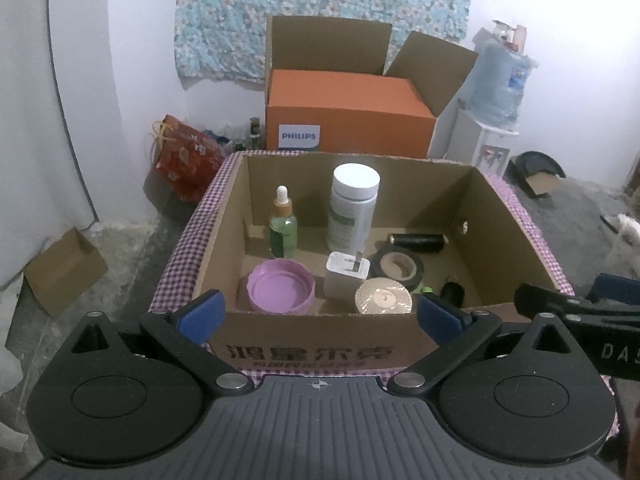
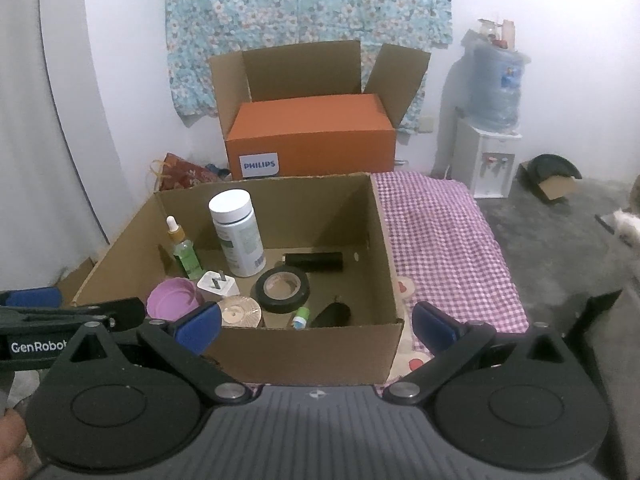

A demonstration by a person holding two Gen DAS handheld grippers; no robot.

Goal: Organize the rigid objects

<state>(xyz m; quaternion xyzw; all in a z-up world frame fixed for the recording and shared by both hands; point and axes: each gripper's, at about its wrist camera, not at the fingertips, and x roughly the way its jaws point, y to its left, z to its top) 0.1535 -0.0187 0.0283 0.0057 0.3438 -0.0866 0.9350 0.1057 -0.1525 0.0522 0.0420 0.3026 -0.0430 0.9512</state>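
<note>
An open cardboard box (image 1: 224, 216) (image 2: 384, 240) holds a white-capped bottle (image 1: 352, 208) (image 2: 238, 236), a green dropper bottle (image 1: 283, 226) (image 2: 185, 254), a pink lid (image 1: 280, 286) (image 2: 172, 298), a white charger plug (image 1: 346, 276) (image 2: 218, 284), a black tape roll (image 1: 396, 266) (image 2: 282, 288), a beige round lid (image 1: 383, 300) (image 2: 239, 312) and a black cylinder (image 1: 416, 242) (image 2: 314, 262). My left gripper (image 1: 320, 316) is open and empty at the box's near wall. My right gripper (image 2: 318, 326) is open and empty, also at the near wall.
The box stands on a purple checked cloth (image 2: 440, 240). Behind it is an orange Philips box (image 1: 348, 120) (image 2: 312, 136) inside an open carton. A water dispenser (image 1: 492, 120) (image 2: 492, 140) stands at the right, a red bag (image 1: 184, 156) at the left.
</note>
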